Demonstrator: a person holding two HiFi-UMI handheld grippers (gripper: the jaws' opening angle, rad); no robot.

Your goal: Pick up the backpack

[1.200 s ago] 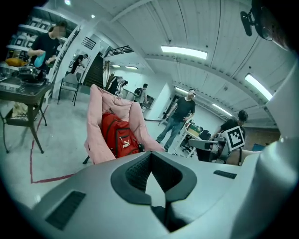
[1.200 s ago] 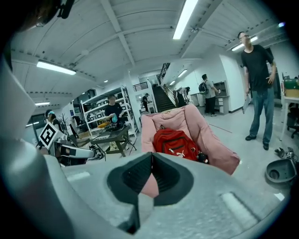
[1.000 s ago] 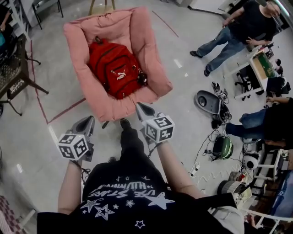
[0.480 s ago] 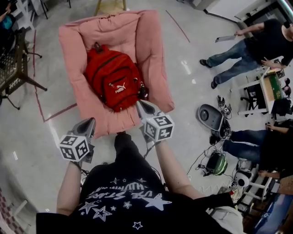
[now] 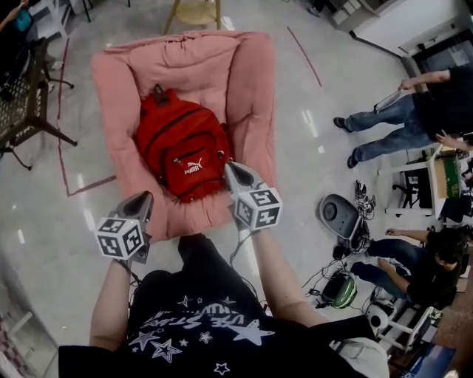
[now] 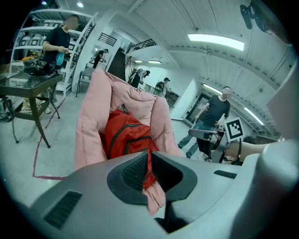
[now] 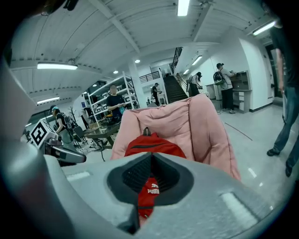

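Backpack: the red fabric backpack point(image 5: 181, 151) with a white logo lies on its back in the seat of a pink padded chair point(image 5: 111, 81). Its top loop points to the chair's backrest and its bottom to you.

Chair: it stands on the glossy grey floor point(image 5: 295, 96) straight ahead of you. Its soft arms rise on both sides of the backpack.

Left gripper: you hold the left gripper point(image 5: 145, 196) low at the chair's front left corner, beside the seat edge and apart from the backpack. Its jaws are clenched tight with nothing gripped. In the left gripper view, backpack and chair show beyond the tips.

Right gripper: your right gripper point(image 5: 232, 167) points at the backpack's lower right corner, its tip over the seat near that corner. Its jaws are pressed together on nothing. In the right gripper view the backpack lies ahead of the tips. Whether the tip touches the fabric, you cannot tell from above.

Left of chair: a dark metal table point(image 5: 26, 103) stands well apart, and a red tape line point(image 5: 89, 184) runs across the floor.

Behind chair: the pale wooden legs of a stool point(image 5: 194, 11) show.

Right side: a standing person in jeans point(image 5: 384, 125) and a seated person point(image 5: 414, 266) are well away, with cables and equipment on the floor near them.
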